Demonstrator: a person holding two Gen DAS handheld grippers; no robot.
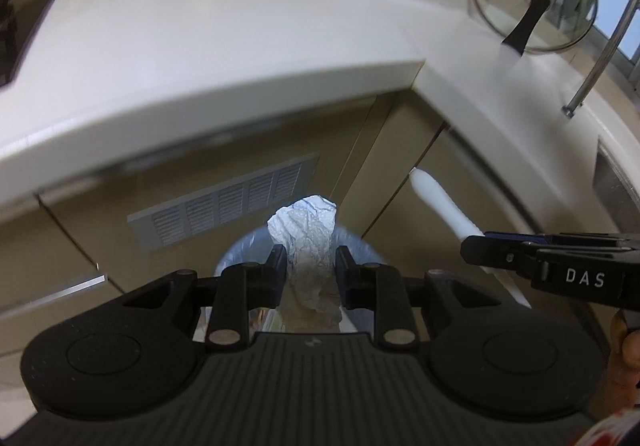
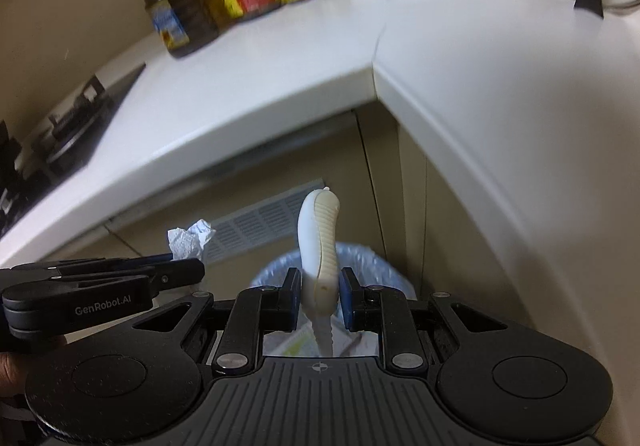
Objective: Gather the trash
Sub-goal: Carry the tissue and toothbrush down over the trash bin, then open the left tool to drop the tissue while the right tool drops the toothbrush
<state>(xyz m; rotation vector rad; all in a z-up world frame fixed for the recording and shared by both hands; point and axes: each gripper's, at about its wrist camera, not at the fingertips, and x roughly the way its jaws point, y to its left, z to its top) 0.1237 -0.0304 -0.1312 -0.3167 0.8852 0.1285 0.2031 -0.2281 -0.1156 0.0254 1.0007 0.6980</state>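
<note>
Both claws clamped: left claw [image 1: 310, 266] on crumpled paper [image 1: 306, 224], right claw [image 2: 320, 288] on white knife [image 2: 319, 242].

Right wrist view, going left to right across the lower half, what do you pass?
Black left gripper → crumpled white paper wad held in it → pale ribbed plastic handle-shaped piece clamped in the right gripper, above the bin lined with a bluish bag → curved white countertop edge.
</note>
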